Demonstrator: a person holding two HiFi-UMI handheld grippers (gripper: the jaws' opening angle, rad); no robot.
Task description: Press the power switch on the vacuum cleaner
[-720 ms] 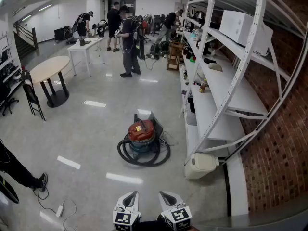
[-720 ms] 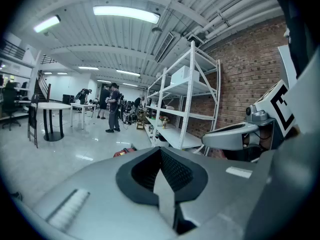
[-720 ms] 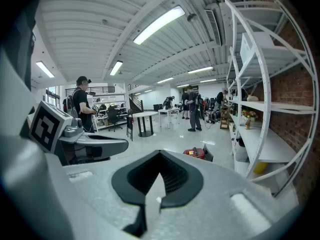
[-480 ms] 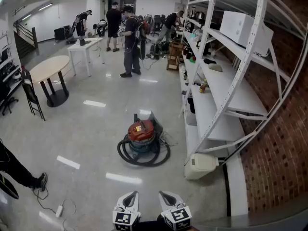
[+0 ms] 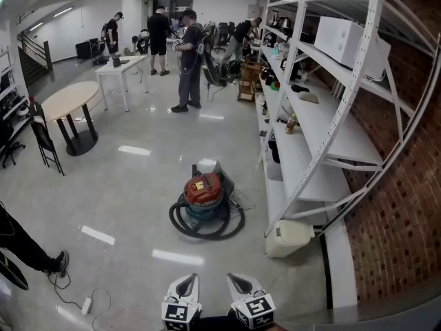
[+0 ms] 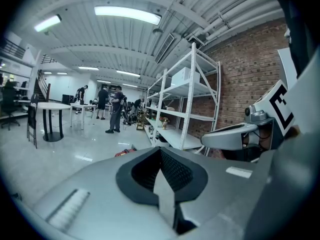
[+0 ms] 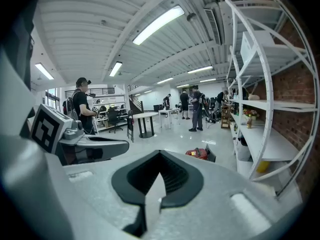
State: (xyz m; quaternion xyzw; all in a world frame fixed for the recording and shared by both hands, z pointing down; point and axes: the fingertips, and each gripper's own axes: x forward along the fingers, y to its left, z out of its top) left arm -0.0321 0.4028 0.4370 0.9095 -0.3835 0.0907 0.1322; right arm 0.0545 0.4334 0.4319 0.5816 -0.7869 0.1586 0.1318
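Note:
The vacuum cleaner point(image 5: 204, 192) stands on the glossy floor a few steps ahead. It has a red top and a dark teal drum, and its black hose point(image 5: 207, 224) lies coiled round the base. It also shows small in the left gripper view point(image 6: 125, 152) and the right gripper view point(image 7: 198, 153). My left gripper point(image 5: 188, 282) and right gripper point(image 5: 237, 281) sit side by side at the bottom edge of the head view, well short of the vacuum. Both are shut with nothing between the jaws, as seen on the left gripper point(image 6: 161, 153) and the right gripper point(image 7: 160, 158). I cannot make out the power switch.
White metal shelving point(image 5: 313, 126) runs along the brick wall on the right, with a white bin point(image 5: 288, 238) at its foot. A round table point(image 5: 71, 99) and a chair point(image 5: 45, 140) stand at the left. A person's leg point(image 5: 31, 250) and a power strip point(image 5: 86, 303) are near left. Several people stand at the back.
The people at the back have shifted a little. The vacuum and both grippers stay where they were.

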